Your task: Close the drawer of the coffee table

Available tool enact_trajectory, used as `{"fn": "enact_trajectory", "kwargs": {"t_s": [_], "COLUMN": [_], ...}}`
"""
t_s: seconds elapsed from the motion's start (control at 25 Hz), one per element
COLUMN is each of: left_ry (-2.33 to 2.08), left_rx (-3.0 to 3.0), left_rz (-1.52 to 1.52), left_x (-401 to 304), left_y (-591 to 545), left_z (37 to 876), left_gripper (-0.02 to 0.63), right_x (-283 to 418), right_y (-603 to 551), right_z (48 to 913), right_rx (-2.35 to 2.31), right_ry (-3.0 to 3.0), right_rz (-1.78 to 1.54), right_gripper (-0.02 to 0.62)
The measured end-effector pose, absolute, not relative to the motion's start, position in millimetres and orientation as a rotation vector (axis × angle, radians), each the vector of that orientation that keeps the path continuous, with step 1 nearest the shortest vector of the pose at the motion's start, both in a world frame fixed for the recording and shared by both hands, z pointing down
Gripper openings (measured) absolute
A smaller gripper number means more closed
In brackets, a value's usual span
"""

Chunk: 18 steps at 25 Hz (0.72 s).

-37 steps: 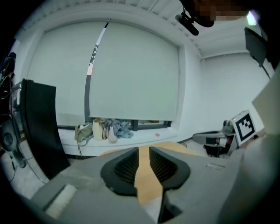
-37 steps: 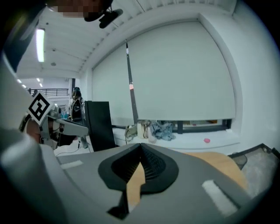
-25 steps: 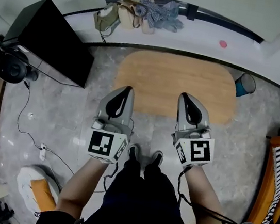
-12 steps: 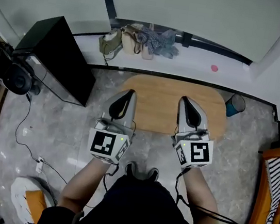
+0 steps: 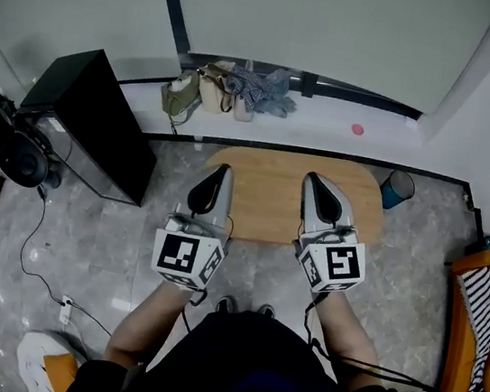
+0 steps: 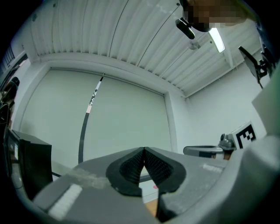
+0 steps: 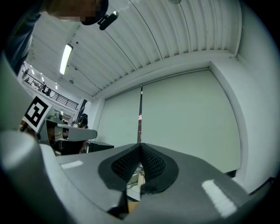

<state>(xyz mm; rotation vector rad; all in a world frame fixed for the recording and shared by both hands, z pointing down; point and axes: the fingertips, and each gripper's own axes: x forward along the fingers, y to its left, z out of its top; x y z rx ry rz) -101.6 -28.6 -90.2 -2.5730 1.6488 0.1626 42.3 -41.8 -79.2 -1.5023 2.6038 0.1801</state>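
I see a grey stone-patterned floor [image 5: 74,238] below a pale wall. On it, straight ahead of me, stands one wooden table [image 5: 273,190] with rounded corners; its drawer does not show from above. My two tools hover over its near edge: the left hand-held gripper [image 5: 222,171] and the right hand-held gripper [image 5: 312,180], both clenched on nothing.

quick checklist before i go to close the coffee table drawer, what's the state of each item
1. left gripper empty, jaws shut: ok
2. right gripper empty, jaws shut: ok
3. drawer position known: cannot tell, only the coffee table top shows
4. grippers aimed at the drawer: not ok, both gripper views face the wall
5. blue bin apart from the table's end: ok
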Motion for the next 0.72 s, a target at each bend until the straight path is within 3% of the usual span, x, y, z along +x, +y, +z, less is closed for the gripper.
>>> {"fn": "enact_trajectory", "kwargs": {"t_s": [0.72], "left_ry": [1.792], "left_rx": [-2.76], "left_rz": [-0.044], "left_x": [-118], "left_y": [-9], "left_z": [5], "left_gripper": [0.003], "right_x": [44], "right_y": [-7], "right_z": [3], "right_rx": [-1.563], "right_ry": [2.669], "right_rz": [-0.193], "right_gripper": [0.002]}}
